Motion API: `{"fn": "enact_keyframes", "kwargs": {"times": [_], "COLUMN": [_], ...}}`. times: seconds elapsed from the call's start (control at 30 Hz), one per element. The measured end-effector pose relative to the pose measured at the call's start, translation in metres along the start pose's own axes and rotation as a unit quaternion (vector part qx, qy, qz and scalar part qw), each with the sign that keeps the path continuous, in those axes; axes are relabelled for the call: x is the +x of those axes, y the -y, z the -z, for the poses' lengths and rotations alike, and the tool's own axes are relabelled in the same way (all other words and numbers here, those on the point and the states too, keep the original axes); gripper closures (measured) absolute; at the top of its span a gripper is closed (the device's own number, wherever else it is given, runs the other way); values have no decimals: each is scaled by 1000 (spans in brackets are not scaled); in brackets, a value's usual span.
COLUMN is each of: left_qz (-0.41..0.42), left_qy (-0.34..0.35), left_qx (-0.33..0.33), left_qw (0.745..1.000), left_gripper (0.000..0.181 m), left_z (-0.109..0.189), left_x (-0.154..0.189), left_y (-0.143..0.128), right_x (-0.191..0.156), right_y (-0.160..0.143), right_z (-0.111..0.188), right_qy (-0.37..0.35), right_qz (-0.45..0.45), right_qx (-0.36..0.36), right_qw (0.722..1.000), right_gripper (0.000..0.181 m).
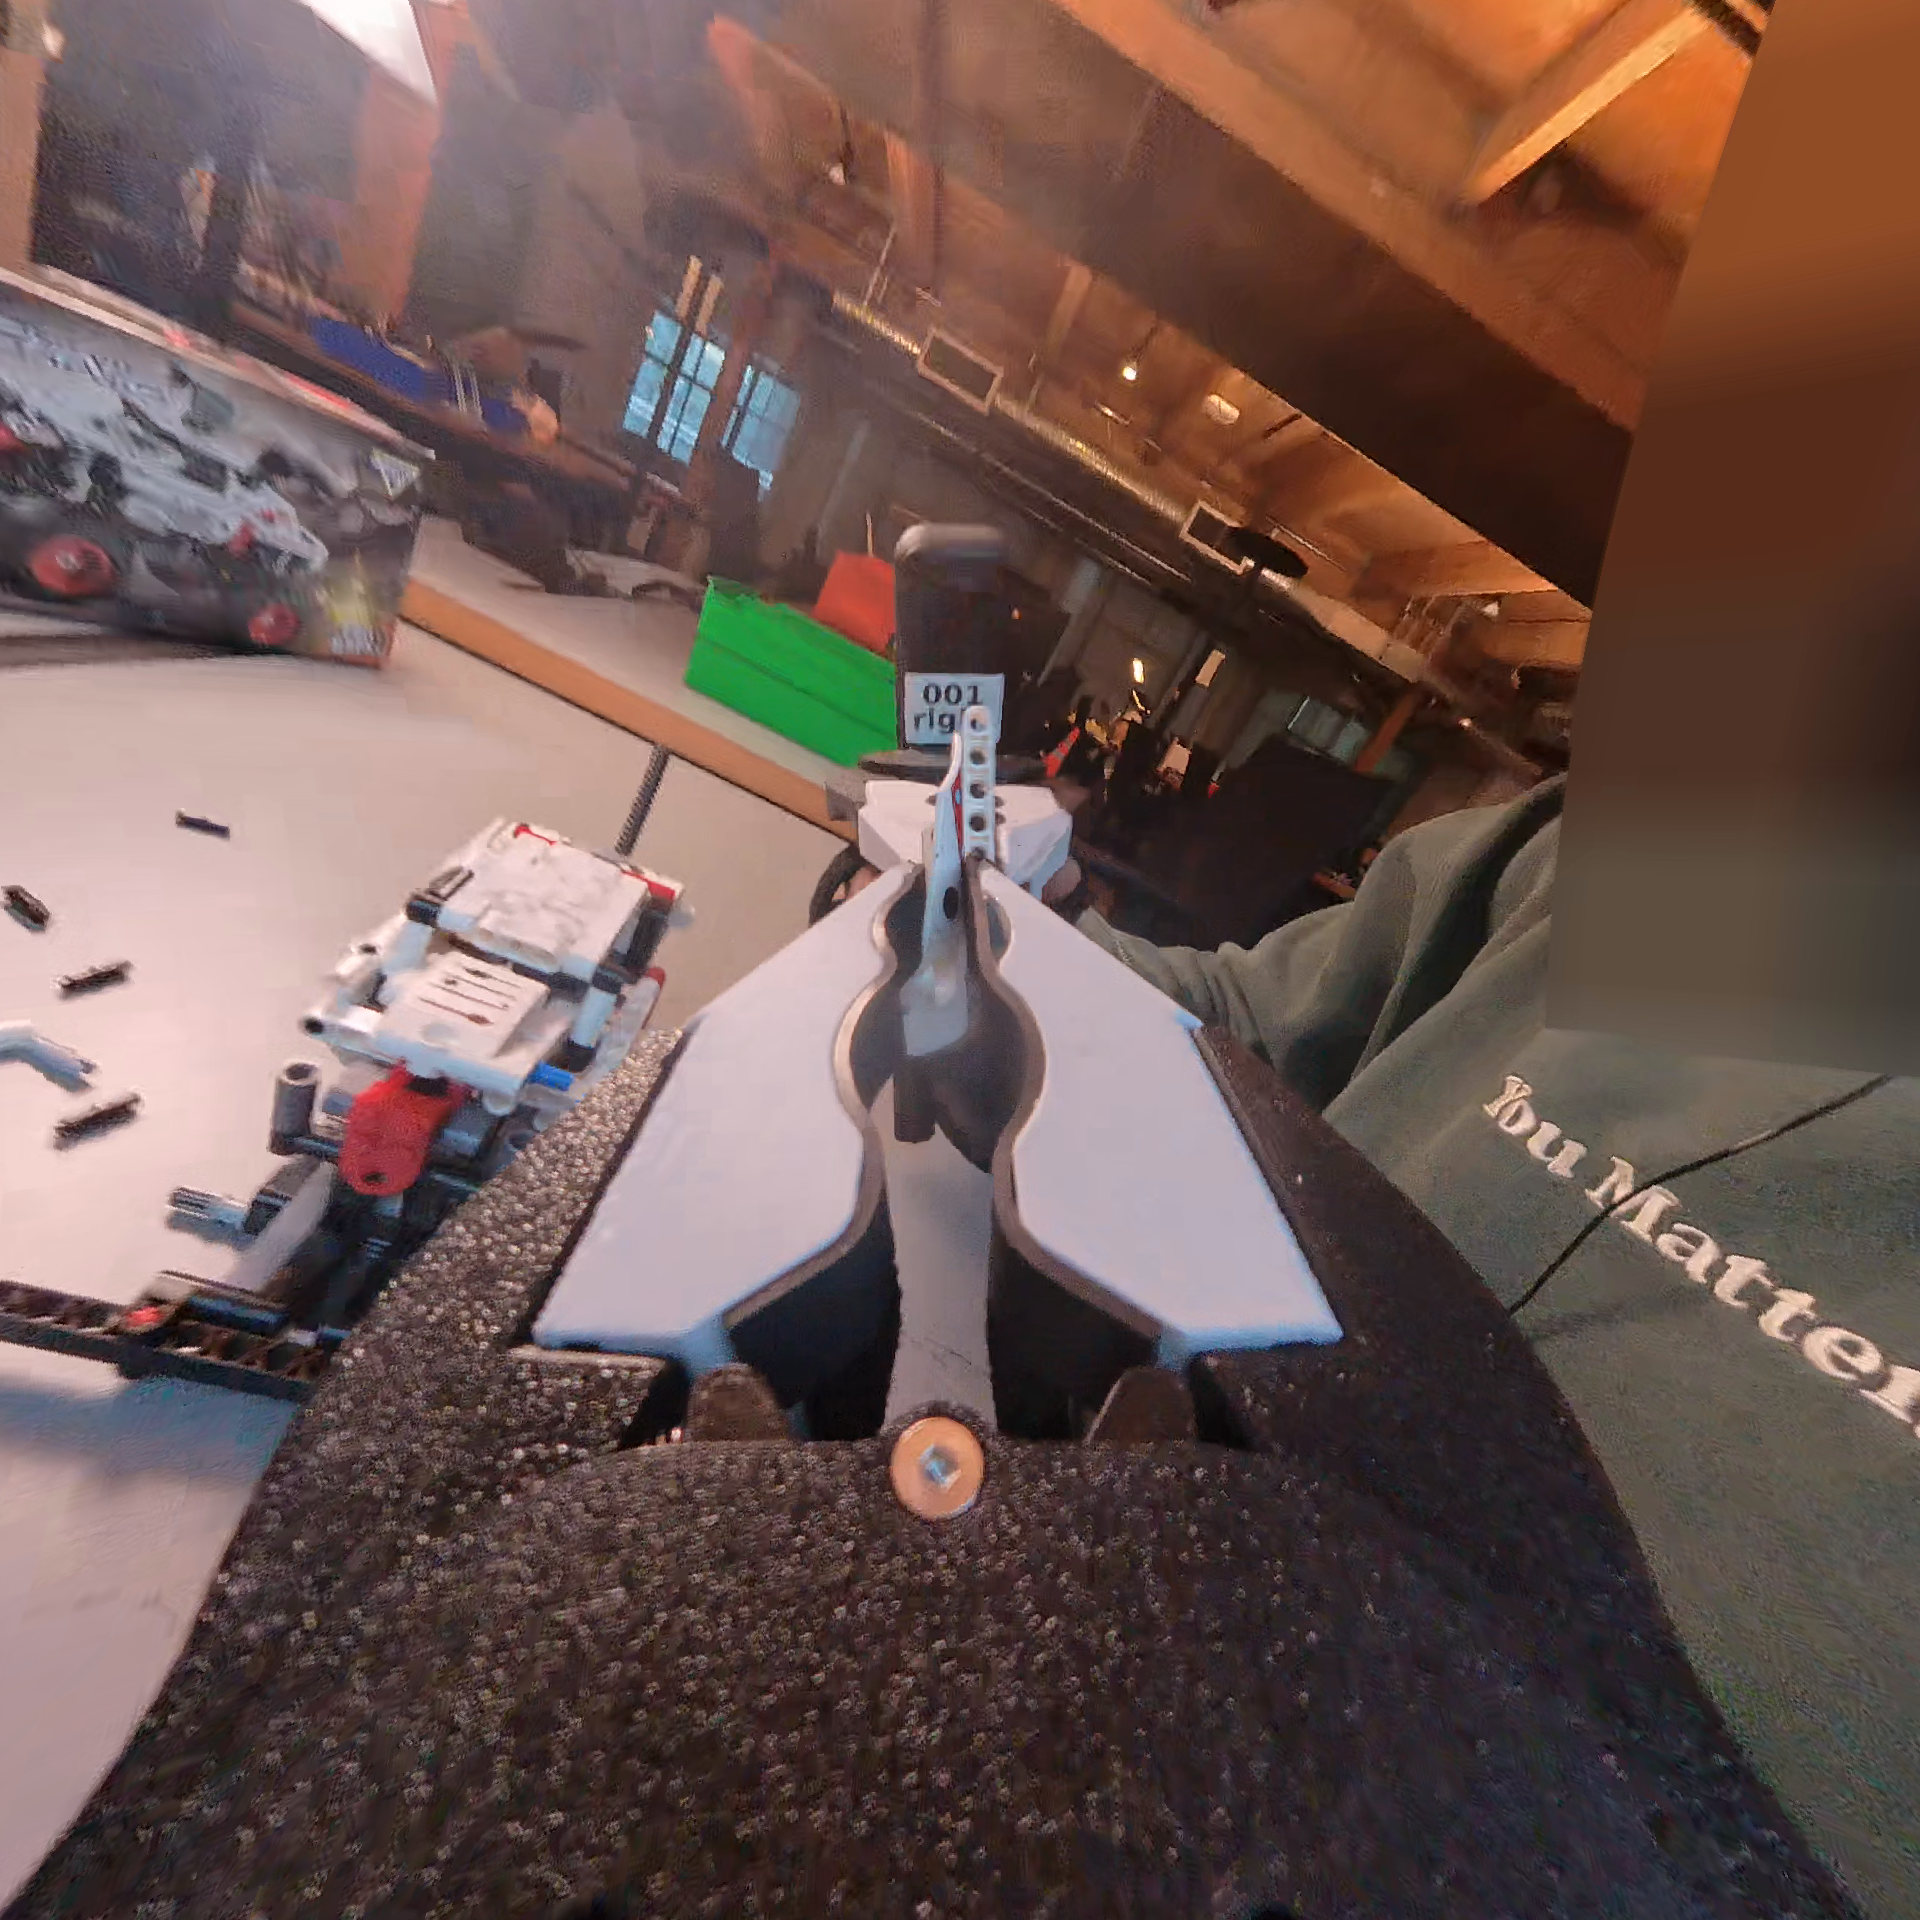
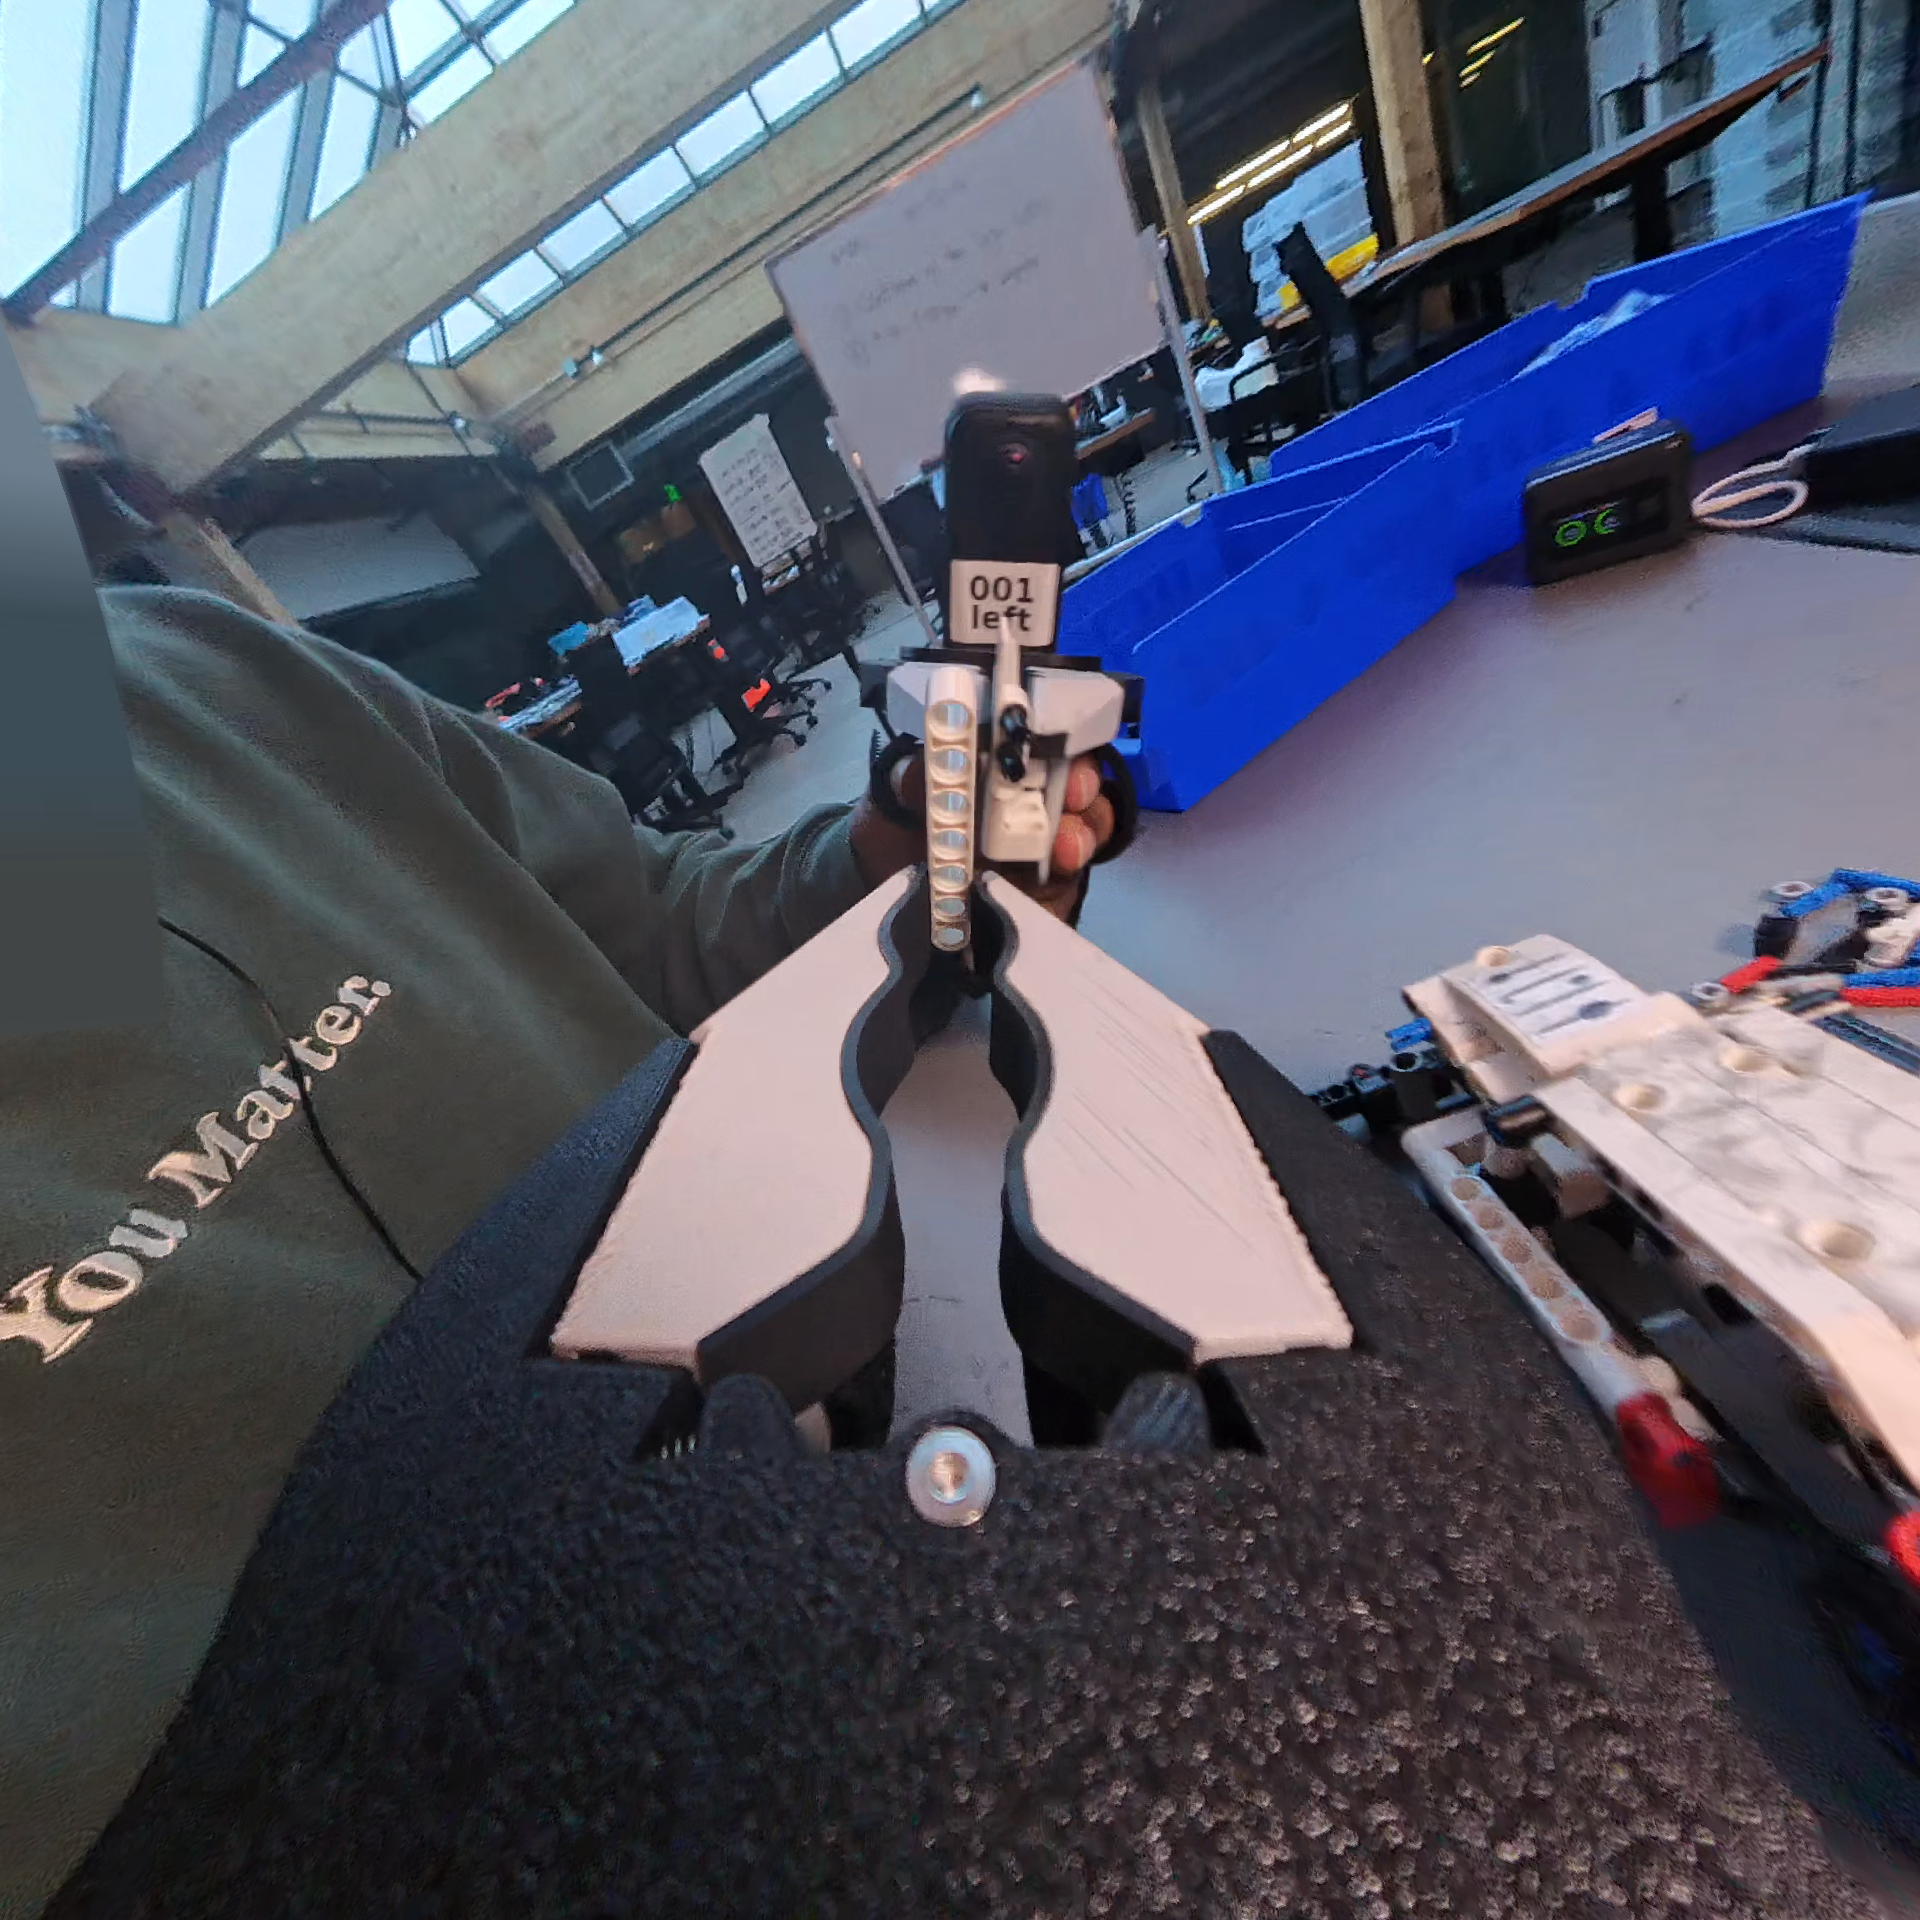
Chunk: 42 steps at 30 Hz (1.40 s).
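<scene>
Left gripper (image 1: pixel 948 894) jaws clench a white angled plastic piece (image 1: pixel 943 935); right gripper (image 2: pixel 951 894) jaws clench a white holed plastic beam (image 2: pixel 951 821). Only the right wrist view shows the blue plastic bin (image 2: pixel 1455 499) beyond the grippers; only the left shows the green crate (image 1: pixel 779 665).

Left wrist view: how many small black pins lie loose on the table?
4 black pins, left of the white model: farthest back, at the left edge, nearer, nearest. Others may be hidden.
</scene>
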<state>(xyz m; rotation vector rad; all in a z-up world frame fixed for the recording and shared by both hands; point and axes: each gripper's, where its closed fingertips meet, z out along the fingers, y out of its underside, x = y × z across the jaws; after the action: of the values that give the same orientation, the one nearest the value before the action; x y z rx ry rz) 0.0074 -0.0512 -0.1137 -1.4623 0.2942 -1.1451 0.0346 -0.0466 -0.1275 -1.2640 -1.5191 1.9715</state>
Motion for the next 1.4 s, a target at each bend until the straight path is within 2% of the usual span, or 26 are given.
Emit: {"fn": "enact_keyframes", "kwargs": {"times": [0.1, 0.37, 0.57, 0.73, 0.87, 1.07, 1.23, 1.3, 1.4], "left_qz": [21, 89, 116, 119, 122, 131, 144, 147, 148], "left_qy": [6, -10, -7, 29, 52, 89, 94, 94, 97], "left_qx": [-14, -28, -36, -38, -27, 5, 24, 25, 21], "left_qw": [1000, 996, 993, 992, 991, 987, 985, 984, 984], "left_gripper": [175, 175, 174, 174, 174, 174, 174, 174, 174], "left_z": [-4, -3, -4, 1, 5, 17, 23, 23, 23], "left_x": [-10, -12, -17, -32, -43, -61, -66, -66, -67], "left_y": [-4, -19, -28, -32, -31, -23, -18, -19, -21], "right_x": [-1, 8, 10, 18, 41, 73, 113, 123, 124], "right_y": [-1, -6, -19, -22, -8, 31, 57, 65, 75], "right_z": [-1, 11, 10, 10, 20, 40, 43, 31, 3], "right_qy": [19, -12, -27, -60, -150, -254, -327, -322, -279], "right_qz": [-22, -24, 5, 31, 85, 121, 155, 166, 154], "right_qx": [7, -4, -37, -53, -64, -66, -132, -146, -127], "right_qw": [1000, 1000, 999, 996, 983, 957, 923, 921, 939], "right_gripper": [175, 175, 175, 175, 175, 175, 175, 175, 175]}}
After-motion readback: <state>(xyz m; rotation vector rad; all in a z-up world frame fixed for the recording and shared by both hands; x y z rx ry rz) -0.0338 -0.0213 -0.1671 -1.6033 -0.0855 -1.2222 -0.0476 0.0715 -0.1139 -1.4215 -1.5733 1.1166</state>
